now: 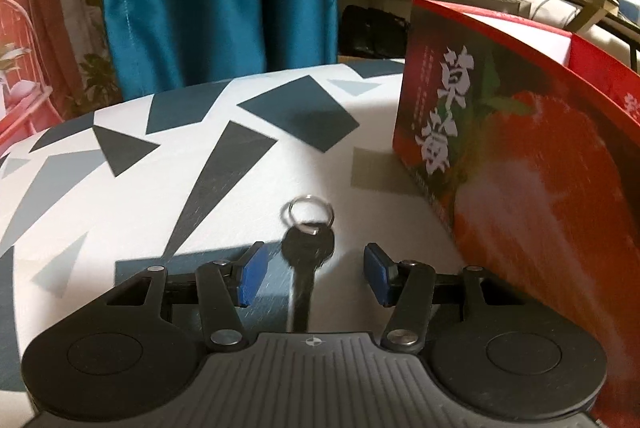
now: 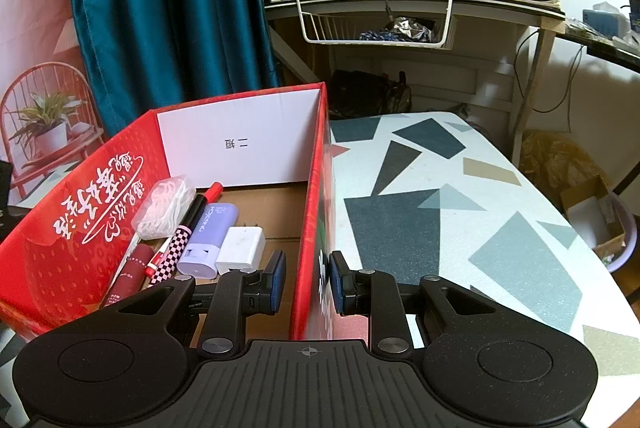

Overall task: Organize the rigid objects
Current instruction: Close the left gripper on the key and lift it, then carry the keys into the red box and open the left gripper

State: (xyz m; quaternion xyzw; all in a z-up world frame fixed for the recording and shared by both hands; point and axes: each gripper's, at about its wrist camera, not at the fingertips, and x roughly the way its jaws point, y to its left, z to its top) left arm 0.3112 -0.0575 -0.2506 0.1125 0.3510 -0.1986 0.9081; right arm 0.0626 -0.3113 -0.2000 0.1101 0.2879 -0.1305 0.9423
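Key: we see a black-headed metal key with a silver split ring [image 1: 306, 248] lying on the white tablecloth with grey and dark triangles [image 1: 120, 220], just left of the red cardboard strawberry box [image 1: 520, 168].
Step in hand: we judge it is picking up this key, so that it goes into the box with the other things.
How to do it well: we should lower the left gripper [image 1: 312, 274] so the blue pads [image 1: 252, 274] meet the thick black head, not the thin blade or the loose ring, and close slowly because a flat key slips easily.
Left jaws: about half open, the key lies between them, and the pads do not press on it.
Box wall: the right gripper [image 2: 307, 282] stands astride the red side wall [image 2: 310, 228], one finger inside and one outside.
Right jaws: narrow, clenched on this wall, we believe to steady the box.
Inside the box: a white charger [image 2: 242, 246], a lilac case [image 2: 208, 236] and pens.
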